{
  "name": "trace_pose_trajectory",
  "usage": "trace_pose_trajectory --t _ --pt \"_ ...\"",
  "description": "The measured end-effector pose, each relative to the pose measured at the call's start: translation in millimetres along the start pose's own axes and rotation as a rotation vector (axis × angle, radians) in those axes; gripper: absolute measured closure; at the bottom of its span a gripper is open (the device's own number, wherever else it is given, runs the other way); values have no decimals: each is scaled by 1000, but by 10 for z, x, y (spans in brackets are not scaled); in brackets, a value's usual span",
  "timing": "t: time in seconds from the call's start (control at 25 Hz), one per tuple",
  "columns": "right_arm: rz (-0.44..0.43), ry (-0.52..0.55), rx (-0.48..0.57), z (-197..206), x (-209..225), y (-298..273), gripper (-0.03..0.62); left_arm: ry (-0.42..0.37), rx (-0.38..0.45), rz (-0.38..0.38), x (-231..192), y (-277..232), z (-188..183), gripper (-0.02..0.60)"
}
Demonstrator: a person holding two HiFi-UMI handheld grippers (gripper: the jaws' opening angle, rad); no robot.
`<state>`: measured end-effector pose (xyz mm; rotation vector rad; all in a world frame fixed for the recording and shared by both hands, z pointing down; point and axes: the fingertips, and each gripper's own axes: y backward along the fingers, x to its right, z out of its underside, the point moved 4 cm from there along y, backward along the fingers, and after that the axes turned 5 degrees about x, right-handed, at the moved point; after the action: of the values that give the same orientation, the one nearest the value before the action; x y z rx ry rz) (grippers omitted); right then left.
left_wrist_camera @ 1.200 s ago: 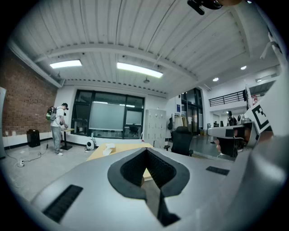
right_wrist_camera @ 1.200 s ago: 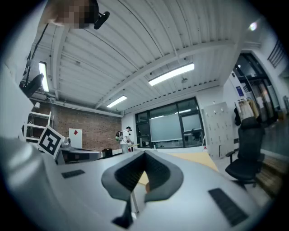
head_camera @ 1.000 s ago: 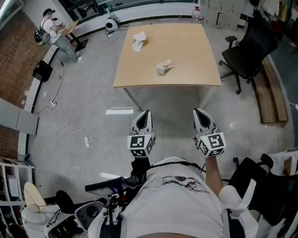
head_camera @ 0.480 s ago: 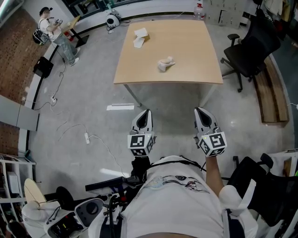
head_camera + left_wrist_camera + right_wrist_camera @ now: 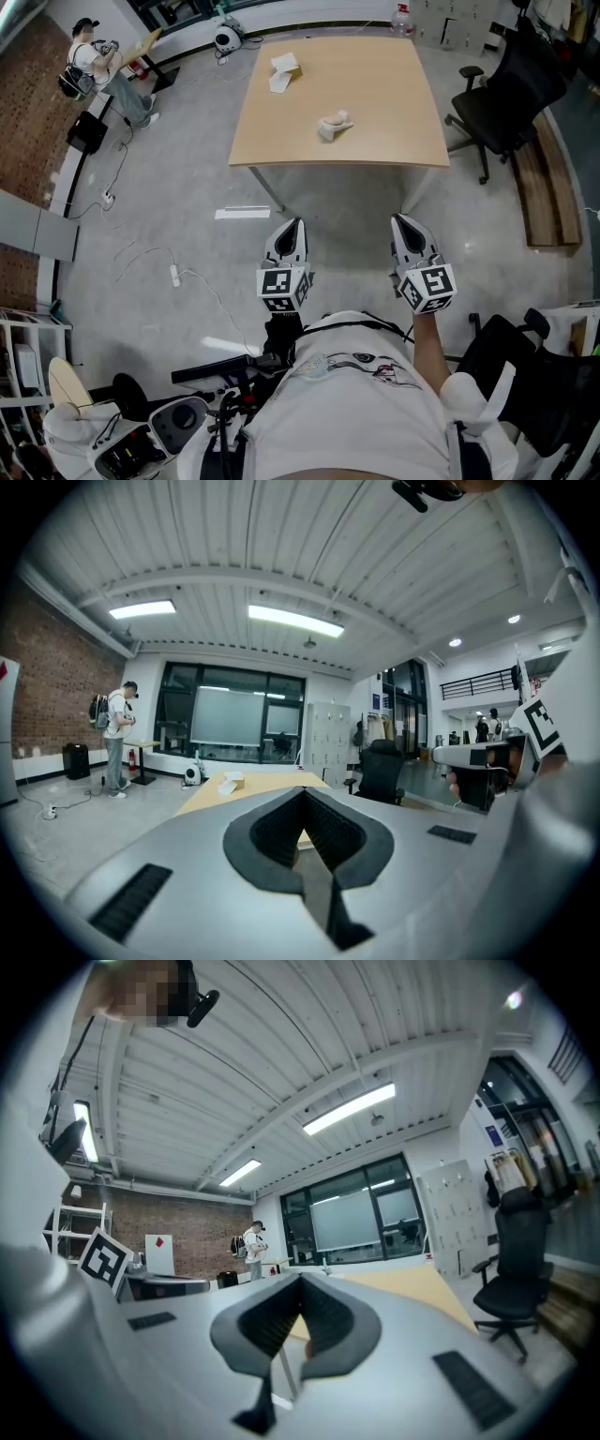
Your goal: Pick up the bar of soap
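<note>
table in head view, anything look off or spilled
Nothing spilled. The table holds a pale lumpy item near its middle and a small box by the far left corner, both askew to its edges.

I read the table as light tan wood and the floor as mottled grey. The lump is cream-white, and the small box is white and tan. My left gripper and right gripper are pale grey with black ribbed pads, and each bears black-and-white square markers. The office chair is black, and the wall is red-brown brick.
</note>
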<state>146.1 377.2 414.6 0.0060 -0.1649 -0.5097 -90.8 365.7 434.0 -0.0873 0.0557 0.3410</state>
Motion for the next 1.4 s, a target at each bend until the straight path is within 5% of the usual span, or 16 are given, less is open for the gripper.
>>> trace_pose_trajectory --t 0.96,1.4 --pt "-65 -64 -53 212 203 301 589 20 -67 6 547 -44 286 578" --pt "-80 -83 -94 379 285 -1 589 29 -109 25 456 -336 425 578"
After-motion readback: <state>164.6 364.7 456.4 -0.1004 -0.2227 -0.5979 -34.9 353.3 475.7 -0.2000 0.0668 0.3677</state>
